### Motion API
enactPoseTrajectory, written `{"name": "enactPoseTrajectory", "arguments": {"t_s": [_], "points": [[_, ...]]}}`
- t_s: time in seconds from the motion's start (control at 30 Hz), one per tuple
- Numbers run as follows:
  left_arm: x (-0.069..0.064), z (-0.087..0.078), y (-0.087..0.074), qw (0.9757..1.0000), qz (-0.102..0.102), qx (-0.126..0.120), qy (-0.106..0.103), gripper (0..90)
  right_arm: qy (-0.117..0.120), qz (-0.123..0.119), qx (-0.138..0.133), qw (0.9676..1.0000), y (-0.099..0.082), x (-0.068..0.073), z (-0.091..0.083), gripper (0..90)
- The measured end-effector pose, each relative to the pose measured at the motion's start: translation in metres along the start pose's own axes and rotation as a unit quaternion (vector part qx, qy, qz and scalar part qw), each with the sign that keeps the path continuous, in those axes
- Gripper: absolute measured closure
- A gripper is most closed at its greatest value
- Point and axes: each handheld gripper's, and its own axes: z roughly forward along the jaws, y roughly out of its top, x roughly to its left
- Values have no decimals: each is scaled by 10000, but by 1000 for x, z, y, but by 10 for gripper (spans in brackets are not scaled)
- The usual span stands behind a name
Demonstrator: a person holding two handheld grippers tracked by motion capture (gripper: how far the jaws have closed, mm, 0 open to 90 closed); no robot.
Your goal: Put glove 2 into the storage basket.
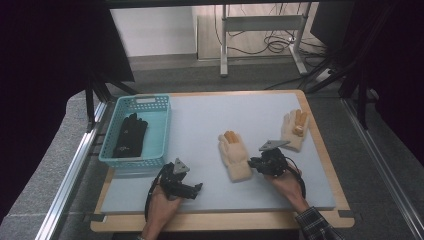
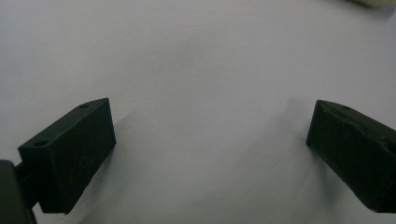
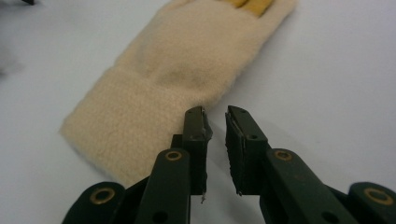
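A cream knitted glove (image 1: pixel 234 155) with orange fingertips lies flat on the pale grey mat (image 1: pixel 200 120), cuff toward me. My right gripper (image 1: pixel 252 162) sits low at the cuff's right edge. In the right gripper view the glove (image 3: pixel 187 70) lies just ahead and left of the right gripper (image 3: pixel 215 112), whose jaws stand a narrow gap apart with bare mat showing between them. A second cream glove (image 1: pixel 295 129) lies at the mat's far right. My left gripper (image 1: pixel 197 189) rests near the front left, and in its own view the left gripper (image 2: pixel 210 112) is wide open over bare mat.
A light blue plastic basket (image 1: pixel 145 98) stands at the mat's left edge with a black glove (image 1: pixel 130 135) lying in it. The mat sits on a wooden board (image 1: pixel 330 165). Behind the table are a desk frame and cables on the floor.
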Motion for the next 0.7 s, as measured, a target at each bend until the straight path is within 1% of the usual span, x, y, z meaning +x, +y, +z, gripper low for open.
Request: {"name": "enactPoseTrajectory", "arguments": {"t_s": [0.1, 0.2, 0.27, 0.3, 0.37, 0.5, 0.7], "points": [[0, 0, 0, 10000, 4, 4, 0, 14, 134, 2, -36, 9999, -1, 7, 1, 763], [0, 0, 0, 10000, 6, 3, 1, 14, 259, -118, -53, 9996, -1, 18, 4, 756], [0, 0, 0, 10000, 5, 1, 0, 14, 260, -214, -55, 9994, 0, 23, 6, 738], [0, 0, 0, 10000, 6, 1, 0, 14, 200, -261, -62, 9994, 1, 24, 6, 725], [0, 0, 0, 10000, 5, 1, 1, 14, 137, -258, -87, 9995, 2, 21, 5, 688], [0, 0, 0, 10000, 5, 3, 1, 14, -55, -184, -188, 9996, 3, 10, 0, 608], [0, 0, 0, 10000, 3, 0, 2, 14, -351, -52, -376, 9987, 4, -17, -16, 526]]}}
